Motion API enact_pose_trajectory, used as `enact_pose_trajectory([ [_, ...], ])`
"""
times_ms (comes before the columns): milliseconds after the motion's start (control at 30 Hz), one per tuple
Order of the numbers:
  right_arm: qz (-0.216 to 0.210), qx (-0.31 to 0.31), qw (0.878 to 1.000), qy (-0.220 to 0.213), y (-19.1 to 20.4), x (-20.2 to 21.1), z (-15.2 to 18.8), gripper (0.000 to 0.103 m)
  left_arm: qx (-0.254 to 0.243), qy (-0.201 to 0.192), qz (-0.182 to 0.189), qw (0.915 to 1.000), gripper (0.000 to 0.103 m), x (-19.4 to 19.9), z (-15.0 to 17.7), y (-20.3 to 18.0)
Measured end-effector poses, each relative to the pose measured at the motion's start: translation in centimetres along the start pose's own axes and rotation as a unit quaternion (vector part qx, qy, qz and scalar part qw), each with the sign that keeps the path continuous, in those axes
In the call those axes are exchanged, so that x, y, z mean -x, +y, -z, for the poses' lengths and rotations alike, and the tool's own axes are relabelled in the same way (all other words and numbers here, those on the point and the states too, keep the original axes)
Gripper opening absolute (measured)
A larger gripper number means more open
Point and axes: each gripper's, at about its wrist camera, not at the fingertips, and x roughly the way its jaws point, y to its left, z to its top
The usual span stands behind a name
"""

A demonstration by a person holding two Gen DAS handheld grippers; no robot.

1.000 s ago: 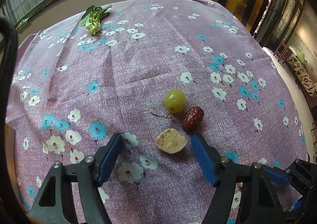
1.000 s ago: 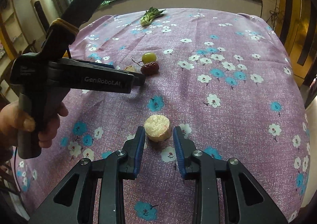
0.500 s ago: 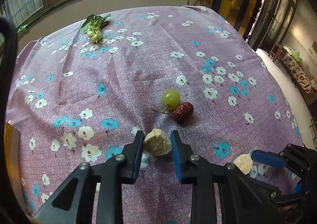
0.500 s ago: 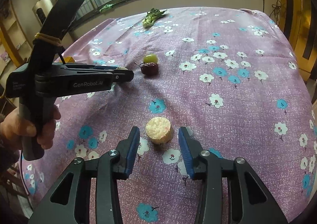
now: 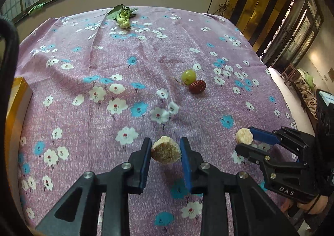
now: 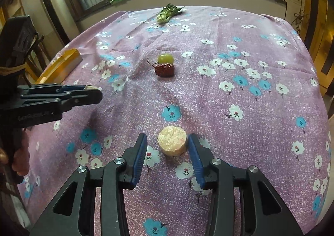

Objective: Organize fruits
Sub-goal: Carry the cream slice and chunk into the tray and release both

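My left gripper [image 5: 165, 149] is shut on a pale, brownish fruit chunk [image 5: 166, 150] and holds it above the purple flowered cloth [image 5: 87, 123]. My right gripper [image 6: 167, 148] is open around a round pale fruit slice [image 6: 172, 140] that rests on the cloth, its fingers apart from it; the slice also shows in the left wrist view [image 5: 243, 136]. A green grape [image 5: 188, 74] and a red date [image 5: 197, 87] lie touching each other mid-table, also in the right wrist view, grape [image 6: 165, 58] and date [image 6: 164, 69].
A bok choy [image 5: 122, 16] lies at the far edge of the table, near the window wall. A yellow box [image 6: 60, 64] sits at the table's left edge. The left gripper's body [image 6: 52, 100] hangs over the left side in the right wrist view.
My left gripper shut on the fruit chunk, lifted it and drew back from the grape and date. My right gripper opened wider around the round slice.
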Motion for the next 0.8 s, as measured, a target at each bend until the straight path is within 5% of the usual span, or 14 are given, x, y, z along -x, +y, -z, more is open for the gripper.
enact_pose_trajectory([
  [67, 0.026, 0.022, 0.999, 0.0, 0.5, -0.2, 0.1, 0.028, 0.008, 0.0, -0.002, 1.0, 0.03, 0.4, 0.8, 0.4],
  [400, 0.042, 0.023, 0.998, -0.026, 1.7, 2.7, 0.2, 0.028, 0.032, -0.007, 0.002, 0.9994, 0.03, 3.5, 3.9, 2.8],
  [800, 0.033, 0.025, 0.999, -0.03, 9.6, 2.6, -0.4, 0.028, 0.036, -0.016, 0.035, 0.9986, 0.03, 7.5, 6.3, 7.6],
])
